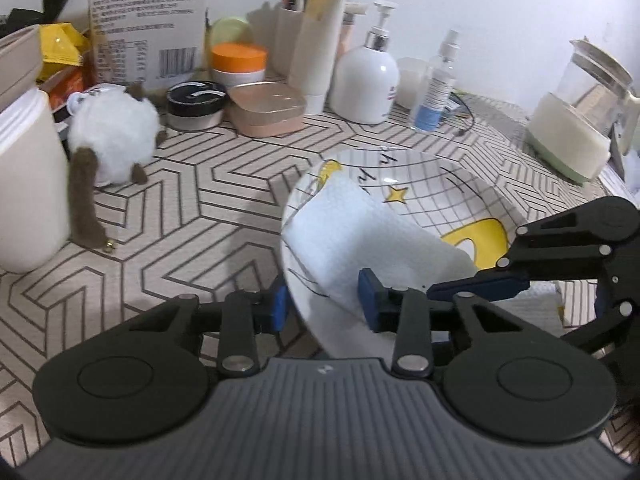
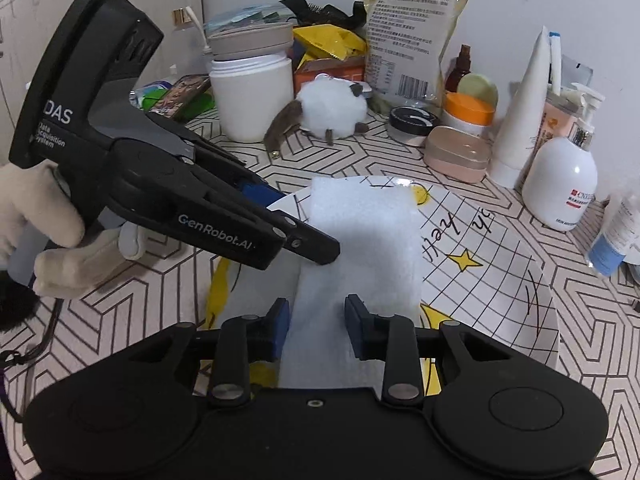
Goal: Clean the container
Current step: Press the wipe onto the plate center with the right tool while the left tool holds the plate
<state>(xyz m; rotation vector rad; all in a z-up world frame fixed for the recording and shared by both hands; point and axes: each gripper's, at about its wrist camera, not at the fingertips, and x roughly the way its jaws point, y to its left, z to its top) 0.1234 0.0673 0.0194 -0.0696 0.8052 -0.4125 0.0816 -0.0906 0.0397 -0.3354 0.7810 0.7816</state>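
Got my left claw [image 1: 322, 306] pinched onto the near left rim of the bowl [image 1: 436, 196], one pad outside and one inside, so the bowl is tipped up off the patterned surface [image 1: 192, 208] with its open side facing right, toward my other hand. My right claw [image 2: 316, 326] has its pads on either side of the folded paper towel [image 2: 360, 240], but I honestly can't tell if they're squeezing it or just sitting beside it. The towel lies inside the bowl as a long strip, running from near me up and over the far rim in the right view, so its long axis goes near to far. The bowl sits in the middle of the surface, well in front of the clutter along the wall: the white pump bottle [image 2: 560, 184], the orange-lidded jar [image 2: 468, 112] and the fluffy white toy [image 2: 332, 108]. My take on doing the wipe well: keep the left grip firm so the bowl doesn't rotate, press the towel flat against the inner wall, and sweep around the curve instead of dragging straight, otherwise the strip just bunches up.
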